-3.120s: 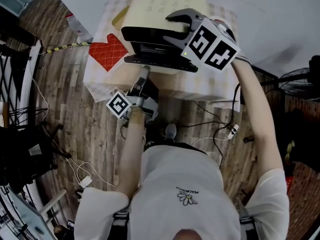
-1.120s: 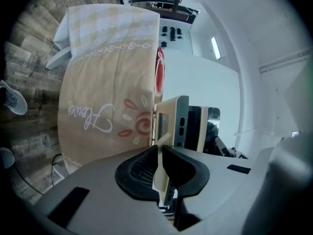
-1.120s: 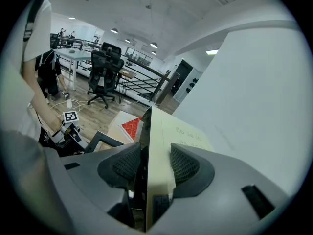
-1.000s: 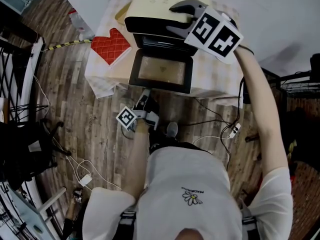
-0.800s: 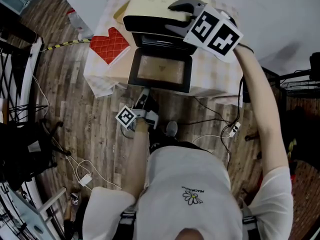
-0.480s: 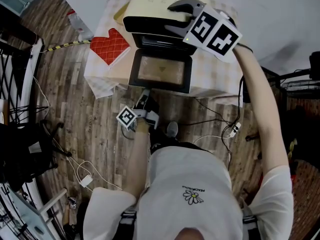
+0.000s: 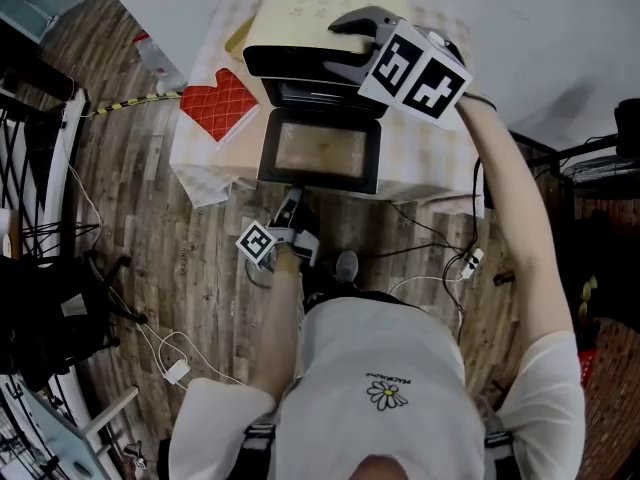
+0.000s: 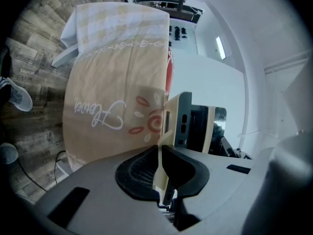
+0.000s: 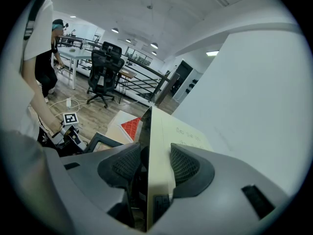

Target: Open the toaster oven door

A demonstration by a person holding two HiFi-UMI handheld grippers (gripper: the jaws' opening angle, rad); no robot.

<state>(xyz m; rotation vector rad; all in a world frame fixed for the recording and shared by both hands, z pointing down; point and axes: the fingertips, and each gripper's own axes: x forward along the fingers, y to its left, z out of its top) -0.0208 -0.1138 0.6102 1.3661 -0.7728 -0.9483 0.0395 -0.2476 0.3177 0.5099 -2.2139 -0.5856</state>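
Since 3.1 s ago the door (image 7: pixel 320 153) has dropped from a narrow crack to fully down, glass pane facing up; over the last second it has not shifted. Table (image 7: pixel 432 153), under a checked cloth, lies ahead of both claws. Toaster oven (image 7: pixel 322 13), cream top and black front, stands on it. Its top front edge runs between the jaws of the right claw (image 7: pixel 338 46), which is clenched across that edge, one pad toward the cream top and the other toward the black front. The right gripper view confirms this: the oven's corner (image 9: pixel 164 131) passes straight between the pads of the right claw (image 9: pixel 149 155). The opened door reaches from below the right claw out to the left claw (image 7: pixel 292 204). The left claw grasps the door's near rim. In the left gripper view that rim appears edge-on as a thin cream strip (image 8: pixel 159 173) pinched between the closed jaws of the left claw (image 8: pixel 160 153), with the oven body (image 8: pixel 195 126) beyond the tips. Red oven mitt (image 7: pixel 218 103) lies on the cloth left of the right claw, just beside the oven.
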